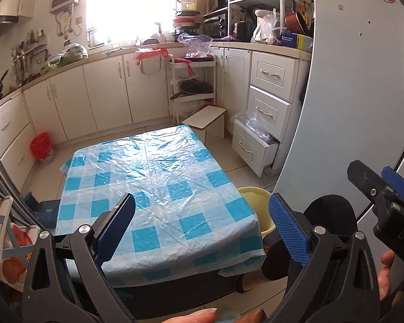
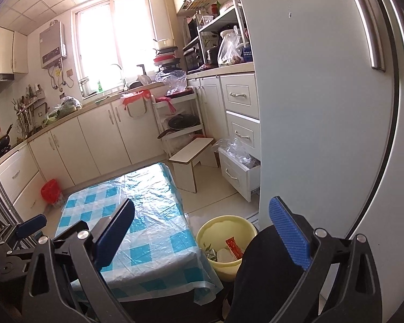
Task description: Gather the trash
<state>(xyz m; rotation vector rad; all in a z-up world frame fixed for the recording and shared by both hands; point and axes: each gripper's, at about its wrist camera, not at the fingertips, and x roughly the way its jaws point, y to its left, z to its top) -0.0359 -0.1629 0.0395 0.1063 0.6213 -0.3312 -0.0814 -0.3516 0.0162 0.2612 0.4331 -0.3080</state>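
Observation:
A low table under a blue-and-white checked plastic cloth (image 1: 159, 188) stands in the kitchen; it also shows in the right wrist view (image 2: 137, 215). A yellow bin (image 2: 226, 245) stands on the floor at its right side and holds a red wrapper (image 2: 234, 247), white scraps and some greens. In the left wrist view only the bin's rim (image 1: 256, 196) shows. My left gripper (image 1: 202, 228) is open and empty above the table's near edge. My right gripper (image 2: 202, 231) is open and empty, above the table's right edge and the bin. It shows at the right of the left wrist view (image 1: 382, 188).
A fridge door (image 2: 323, 107) fills the right side. A white stool (image 2: 194, 158) and an open bottom drawer (image 2: 237, 169) with plastic bags stand beyond the table. A red-bagged bin (image 1: 41, 148) sits by the left cabinets. A dark-clothed leg (image 2: 258, 277) is next to the yellow bin.

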